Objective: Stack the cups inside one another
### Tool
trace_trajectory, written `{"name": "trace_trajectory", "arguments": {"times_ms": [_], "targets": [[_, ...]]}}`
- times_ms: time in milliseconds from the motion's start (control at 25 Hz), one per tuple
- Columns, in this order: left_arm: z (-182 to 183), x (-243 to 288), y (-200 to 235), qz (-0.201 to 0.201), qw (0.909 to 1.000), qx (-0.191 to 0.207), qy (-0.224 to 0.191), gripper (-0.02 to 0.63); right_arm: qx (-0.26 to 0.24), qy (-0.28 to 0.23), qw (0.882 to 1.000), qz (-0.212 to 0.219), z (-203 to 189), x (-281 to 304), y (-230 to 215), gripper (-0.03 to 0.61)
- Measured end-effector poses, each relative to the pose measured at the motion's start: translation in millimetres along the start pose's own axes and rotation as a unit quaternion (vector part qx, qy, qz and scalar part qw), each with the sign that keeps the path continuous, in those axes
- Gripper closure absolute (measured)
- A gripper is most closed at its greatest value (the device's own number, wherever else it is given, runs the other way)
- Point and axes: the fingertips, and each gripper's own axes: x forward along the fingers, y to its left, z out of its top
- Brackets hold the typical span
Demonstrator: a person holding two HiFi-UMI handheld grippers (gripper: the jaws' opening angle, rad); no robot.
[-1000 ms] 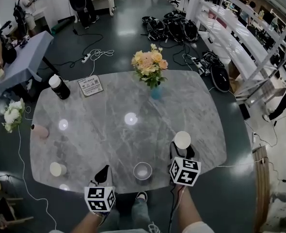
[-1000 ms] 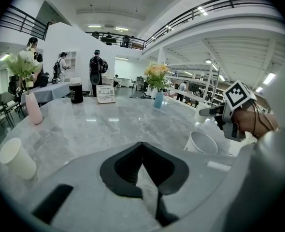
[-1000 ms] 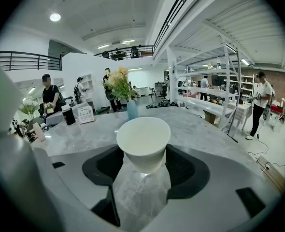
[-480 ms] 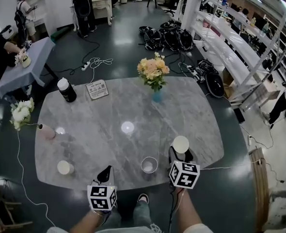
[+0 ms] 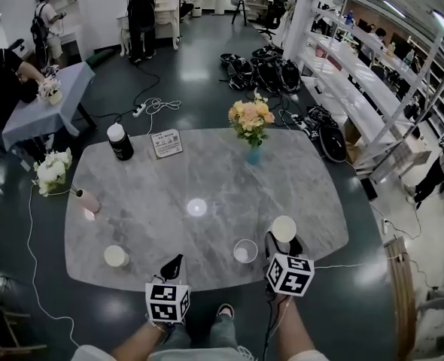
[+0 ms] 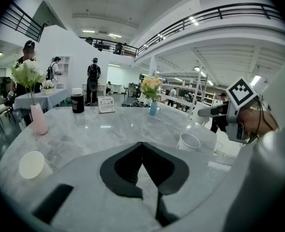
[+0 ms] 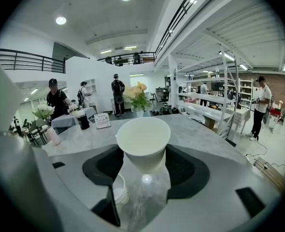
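Right gripper (image 7: pixel 143 167) was clamped on an upright white paper cup (image 7: pixel 143 140), apparently lifted off the grey marble worktop (image 5: pixel 207 164). The empty white paper cup (image 5: pixel 244 250) I took as the target stood near the front edge, just left of and below the held one, between my two grippers. To nest cleanly I'd have centred the held base over that rim, kept it vertical, lowered straight and released once seated. Left gripper (image 6: pixel 141 151) was closed on nothing, with a third white paper cup (image 5: pixel 117 256) further left.
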Motion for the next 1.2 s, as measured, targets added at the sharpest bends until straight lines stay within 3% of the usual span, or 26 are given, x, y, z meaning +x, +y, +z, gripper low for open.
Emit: {"name": "trace_trajectory", "arguments": {"times_ms": [600,1200], "targets": [[-1.5,-42.8,23.4,0.001,0.9998,-0.003,-0.017,0.617,-0.007,-0.002,0.999,0.038,-16.6,-32.0,69.4,0.328],[-31.4,-49.1,33.4,0.021,0.9996,-0.016,0.009,0.617,-0.016,0.033,0.998,0.058,-55.1,-17.1,87.9,0.328]]}}
